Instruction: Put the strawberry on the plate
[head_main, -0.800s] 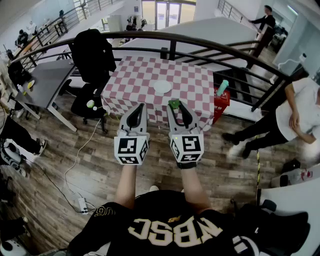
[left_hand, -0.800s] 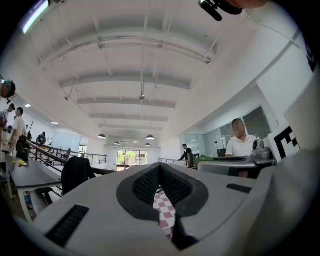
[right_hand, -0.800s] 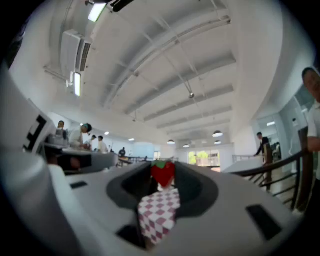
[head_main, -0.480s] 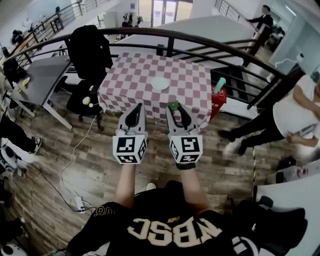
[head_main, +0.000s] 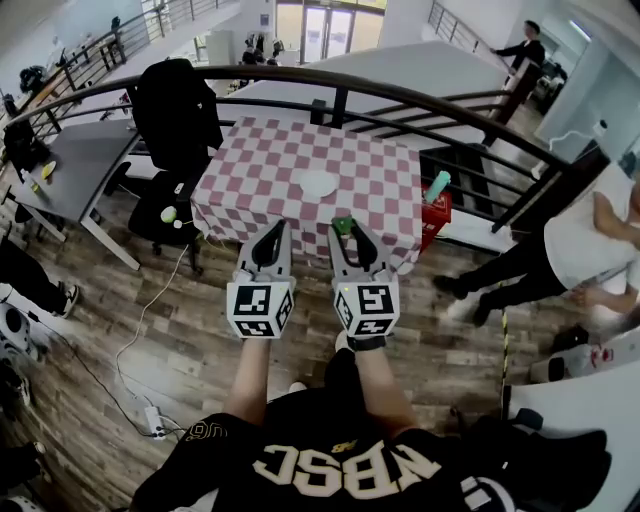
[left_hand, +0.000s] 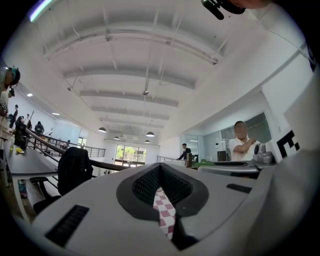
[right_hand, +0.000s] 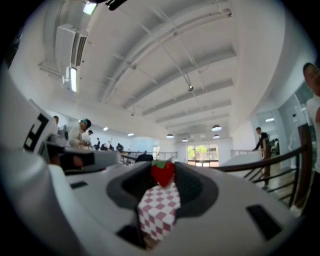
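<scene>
Right claw (head_main: 346, 230) has the strawberry (right_hand: 163, 173) pinched at its tips, near the front edge of the worktop (head_main: 260, 160). The plate (head_main: 318, 183) is well ahead. Left claw (head_main: 279, 228) is closed, nothing in it.

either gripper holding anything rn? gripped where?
Right gripper pinches the strawberry by its sides, right at the jaw tips, green cap up. Left gripper is shut with nothing in it.

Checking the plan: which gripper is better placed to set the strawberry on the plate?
Right: the right gripper holds the strawberry at its tips, with the plate ahead on the table. The left gripper is shut and empty.
</scene>
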